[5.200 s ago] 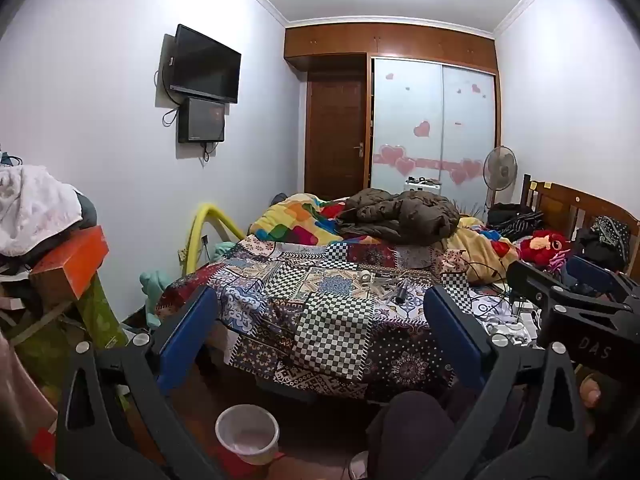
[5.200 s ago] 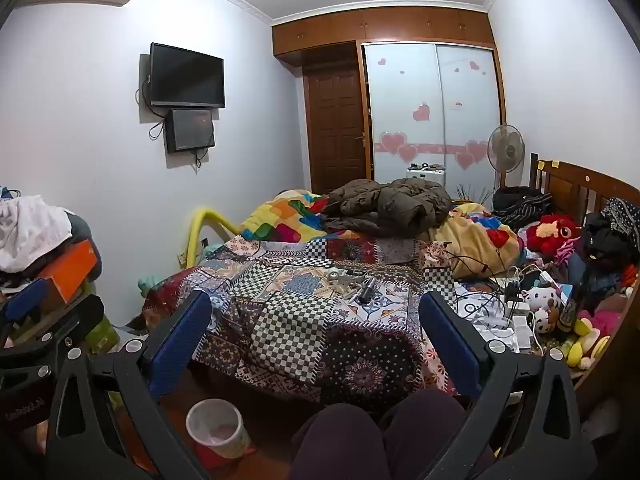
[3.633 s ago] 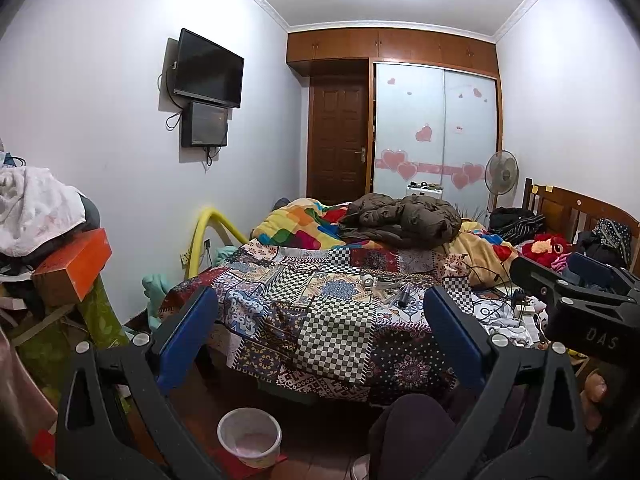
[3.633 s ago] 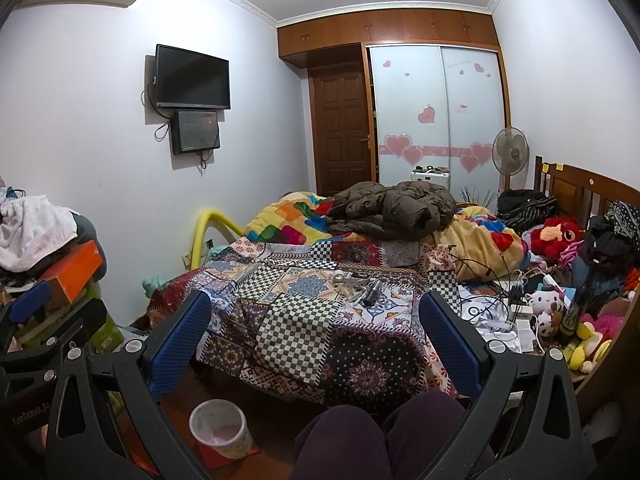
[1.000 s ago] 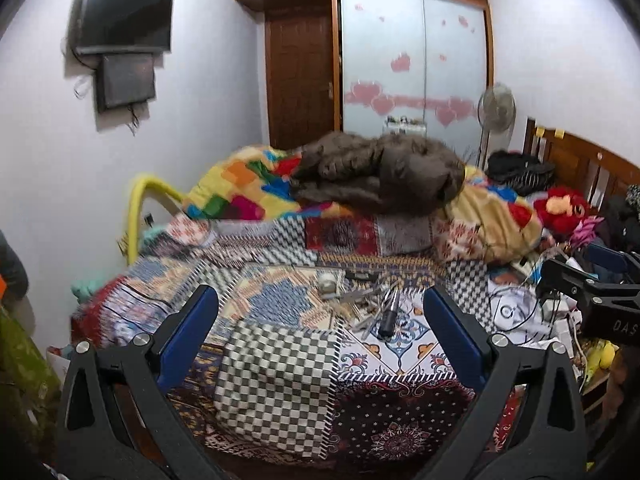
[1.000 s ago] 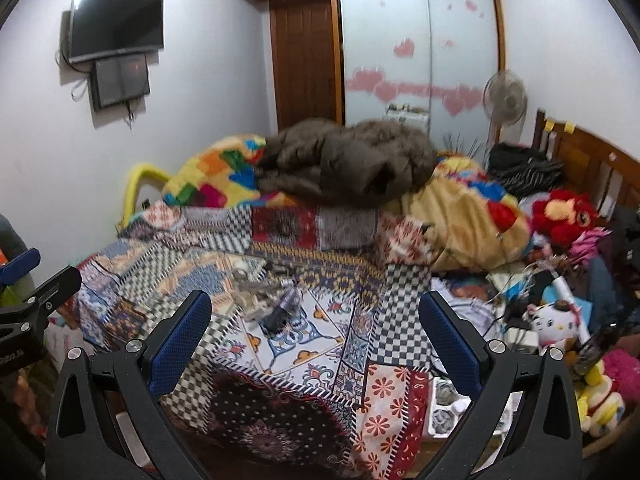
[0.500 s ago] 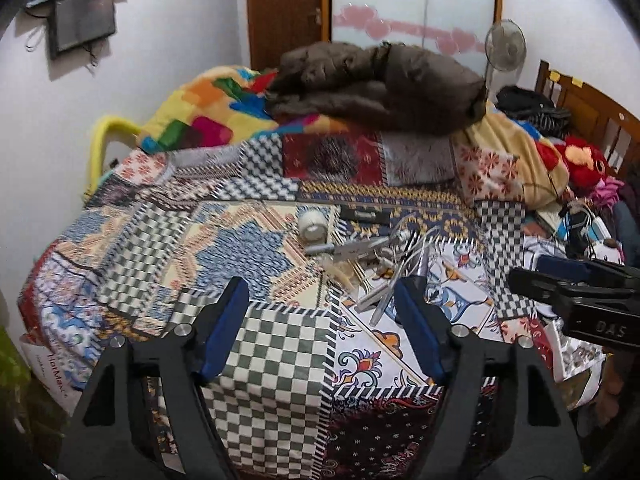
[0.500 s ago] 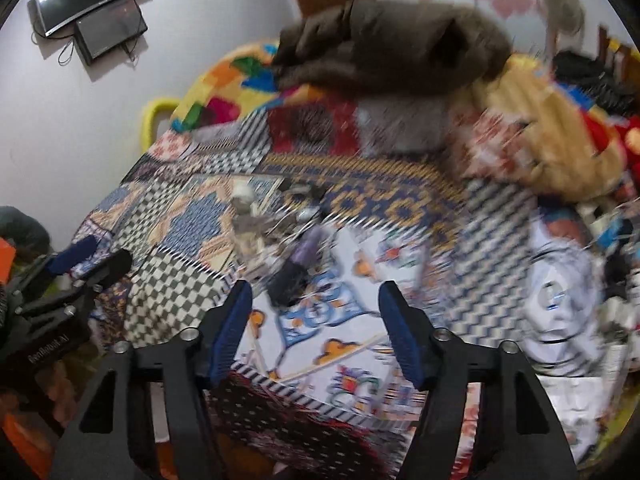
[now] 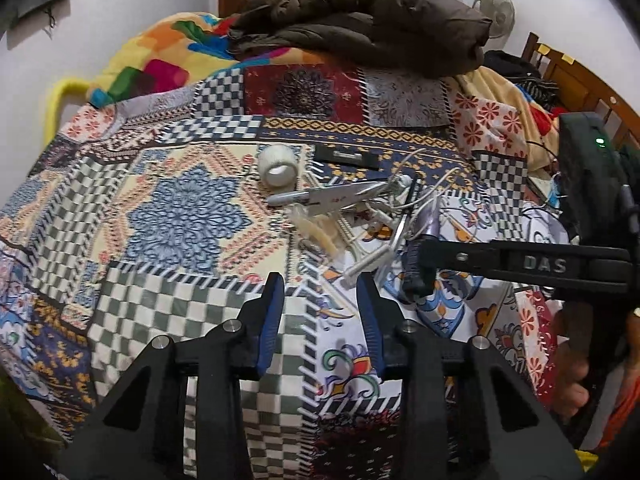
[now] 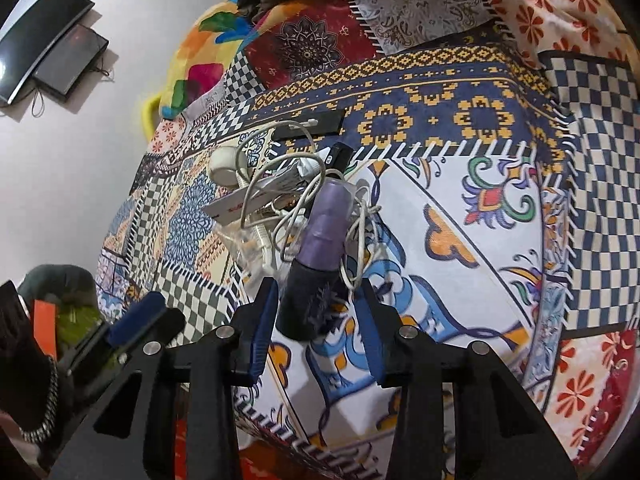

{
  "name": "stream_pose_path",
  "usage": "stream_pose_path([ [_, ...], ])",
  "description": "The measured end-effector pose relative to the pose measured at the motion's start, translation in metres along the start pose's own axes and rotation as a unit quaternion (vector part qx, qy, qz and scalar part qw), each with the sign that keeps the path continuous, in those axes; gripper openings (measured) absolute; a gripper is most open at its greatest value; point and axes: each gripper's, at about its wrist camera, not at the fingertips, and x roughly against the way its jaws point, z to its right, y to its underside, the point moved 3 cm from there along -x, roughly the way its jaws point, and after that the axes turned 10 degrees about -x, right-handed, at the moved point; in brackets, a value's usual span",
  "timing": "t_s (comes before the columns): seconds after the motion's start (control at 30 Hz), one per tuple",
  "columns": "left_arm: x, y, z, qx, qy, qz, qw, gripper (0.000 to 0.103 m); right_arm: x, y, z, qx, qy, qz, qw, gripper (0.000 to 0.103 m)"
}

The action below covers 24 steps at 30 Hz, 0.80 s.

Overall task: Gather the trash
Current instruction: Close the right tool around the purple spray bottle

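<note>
**Both grippers lowered to the clutter on the bed**

Since the earlier frames both grippers have come down from a level view of the room to the patchwork quilt [image 9: 188,216], and their jaws have just been closing.

Left gripper [image 9: 320,312]: jaws partly drawn in, nothing between them. It hangs over a green checked patch, short of the trash pile [image 9: 360,208], which lies just beyond its tips. The pile holds a roll of white tape [image 9: 277,167], a silver foil wrapper [image 9: 340,196], tangled white cables [image 9: 416,200] and clear plastic scraps [image 9: 316,228].

Right gripper [image 10: 318,312]: jaws narrowed around the dark lower end of a purple tube-shaped item [image 10: 320,256]. The item lies lengthwise between the blue pads [image 10: 262,320]; whether they press on it cannot be told. White cable loops over its upper half. A black flat strip [image 10: 310,126] lies farther up the quilt.

A brown padded jacket [image 9: 360,12] is heaped at the far end of the bed.
</note>
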Motion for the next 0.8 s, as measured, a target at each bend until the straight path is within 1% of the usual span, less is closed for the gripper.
stream_pose_path([
  [0.13,-0.009,-0.004,0.004,-0.009,0.016,-0.007,0.9998,0.037,-0.01,-0.002,-0.004,0.01,0.006,-0.002,1.0,0.035],
  [0.17,-0.011,-0.005,0.005,-0.013,0.017,-0.009,0.9997,0.037,-0.013,-0.003,-0.004,0.013,0.007,-0.002,1.0,0.03],
  [0.23,-0.015,-0.006,0.008,-0.021,0.019,-0.012,0.9995,0.037,-0.014,-0.004,-0.006,0.017,0.003,-0.006,1.0,0.029],
  [0.37,-0.022,-0.006,0.017,-0.038,0.029,-0.024,0.9986,0.037,-0.008,-0.003,-0.002,0.03,0.009,-0.004,1.0,0.027],
  [0.47,-0.029,-0.005,0.023,-0.043,0.053,-0.032,0.9972,0.037,0.001,0.0,0.006,0.034,0.007,-0.008,0.999,0.027],
  [0.57,-0.037,-0.005,0.031,-0.049,0.063,-0.042,0.9959,0.037,0.01,0.002,0.015,0.036,0.012,-0.009,0.999,0.026],
  [0.63,-0.043,-0.004,0.038,-0.049,0.078,-0.048,0.9945,0.037,0.014,0.002,0.019,0.039,0.017,-0.009,0.999,0.026],
  [0.8,-0.044,-0.003,0.056,-0.046,0.102,-0.046,0.9926,0.037,0.017,0.002,0.023,0.051,0.032,-0.009,0.998,0.026],
])
